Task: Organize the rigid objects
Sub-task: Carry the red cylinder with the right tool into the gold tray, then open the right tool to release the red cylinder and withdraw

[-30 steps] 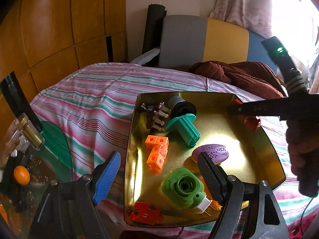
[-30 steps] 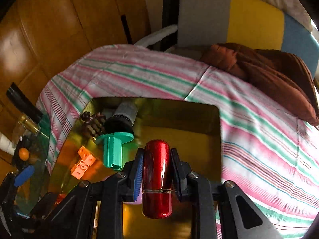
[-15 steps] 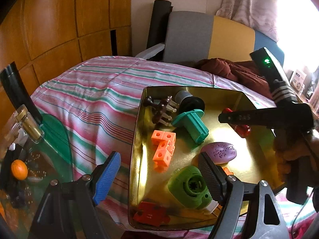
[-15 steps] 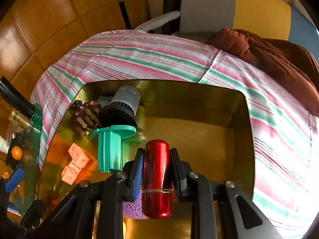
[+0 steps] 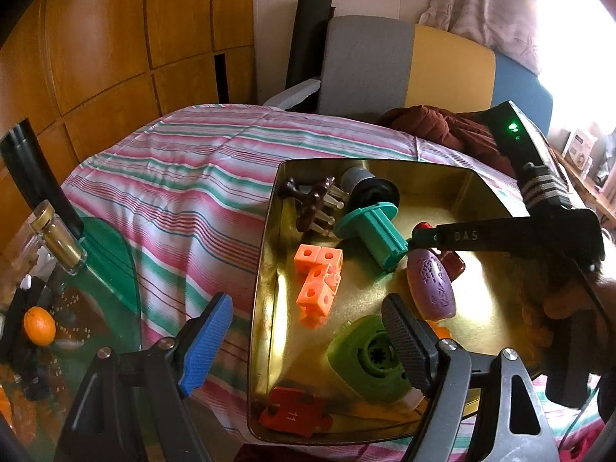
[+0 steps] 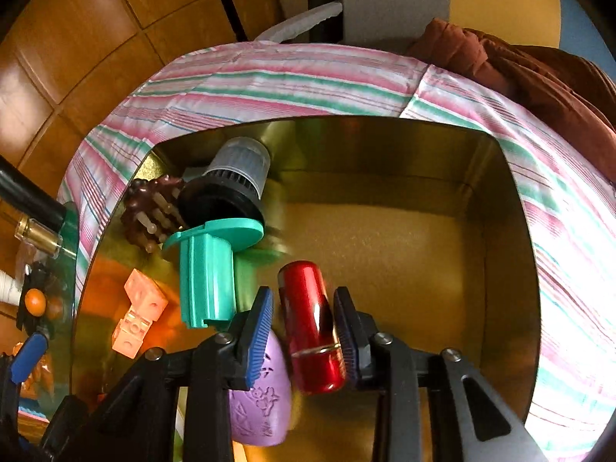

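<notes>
A gold metal tray [image 5: 265, 269] [image 6: 500, 231] lies on the striped cloth and holds several toys. In the right wrist view my right gripper [image 6: 304, 304] is open inside the tray, its jaws apart on either side of a red metallic cylinder [image 6: 312, 327] that is tilted and loose between them. A purple oval [image 6: 261, 396] lies beside it, a teal plastic part [image 6: 208, 273] just beyond. In the left wrist view my left gripper [image 5: 308, 331] is open and empty at the tray's near left rim, over orange cubes [image 5: 317, 281] and a green part [image 5: 369, 358].
A brown spiked piece [image 5: 312, 204], a grey-black cap [image 5: 365, 188] and a red flat block [image 5: 292, 412] also lie in the tray. A glass table [image 5: 96, 269] with a bottle [image 5: 57, 238] and an orange ball [image 5: 38, 325] stands left. A brown cloth [image 6: 539, 65] lies behind.
My right gripper has moved down into the tray and opened, letting go of the red cylinder, which now tilts between the jaws. The left gripper shifted slightly.
</notes>
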The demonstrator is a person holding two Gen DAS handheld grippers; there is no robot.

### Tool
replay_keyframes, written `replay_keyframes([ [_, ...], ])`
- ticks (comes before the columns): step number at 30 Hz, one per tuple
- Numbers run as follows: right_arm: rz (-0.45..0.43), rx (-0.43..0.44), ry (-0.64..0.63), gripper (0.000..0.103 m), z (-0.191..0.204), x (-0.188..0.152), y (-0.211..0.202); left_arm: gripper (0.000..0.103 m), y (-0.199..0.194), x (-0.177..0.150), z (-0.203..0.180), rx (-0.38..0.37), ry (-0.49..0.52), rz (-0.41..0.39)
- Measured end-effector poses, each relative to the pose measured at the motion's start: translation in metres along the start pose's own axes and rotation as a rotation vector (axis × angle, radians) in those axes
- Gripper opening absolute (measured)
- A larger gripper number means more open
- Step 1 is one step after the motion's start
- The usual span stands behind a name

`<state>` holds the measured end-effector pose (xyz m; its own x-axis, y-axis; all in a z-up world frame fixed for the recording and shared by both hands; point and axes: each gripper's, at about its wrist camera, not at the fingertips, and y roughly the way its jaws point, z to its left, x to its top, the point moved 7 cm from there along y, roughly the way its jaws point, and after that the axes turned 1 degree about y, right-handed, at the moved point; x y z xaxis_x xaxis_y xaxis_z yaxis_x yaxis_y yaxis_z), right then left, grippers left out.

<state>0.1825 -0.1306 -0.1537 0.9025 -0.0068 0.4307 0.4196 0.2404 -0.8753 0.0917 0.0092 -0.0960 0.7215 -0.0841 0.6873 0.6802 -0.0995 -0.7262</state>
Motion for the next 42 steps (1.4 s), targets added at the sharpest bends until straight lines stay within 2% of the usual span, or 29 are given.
replay_keyframes([
  [2, -0.024, -0.001, 0.000, 0.035, 0.000, 0.000, -0.007, 0.087, -0.003, 0.002, 0.000, 0.012, -0.002, -0.015],
  [10, -0.123, -0.061, -0.024, 0.036, 0.001, -0.011, -0.040, 0.091, -0.014, 0.009, 0.002, 0.031, -0.012, -0.047],
  [14, -0.182, -0.104, -0.016, 0.036, -0.003, -0.023, -0.063, 0.101, -0.022, 0.012, -0.002, 0.028, -0.019, -0.070],
  [21, -0.309, -0.168, 0.045, 0.038, -0.013, -0.058, -0.103, 0.103, -0.039, 0.016, -0.017, 0.014, -0.015, -0.113],
  [25, -0.327, -0.183, 0.052, 0.038, -0.012, -0.077, -0.112, 0.103, -0.042, 0.014, -0.021, 0.066, -0.023, -0.107],
  [31, -0.359, -0.200, 0.055, 0.038, -0.011, -0.091, -0.120, 0.103, -0.051, 0.009, -0.023, 0.076, -0.035, -0.127],
  [42, -0.386, -0.198, 0.047, 0.038, -0.006, -0.090, -0.130, 0.103, -0.058, 0.007, -0.025, 0.067, -0.036, -0.135],
])
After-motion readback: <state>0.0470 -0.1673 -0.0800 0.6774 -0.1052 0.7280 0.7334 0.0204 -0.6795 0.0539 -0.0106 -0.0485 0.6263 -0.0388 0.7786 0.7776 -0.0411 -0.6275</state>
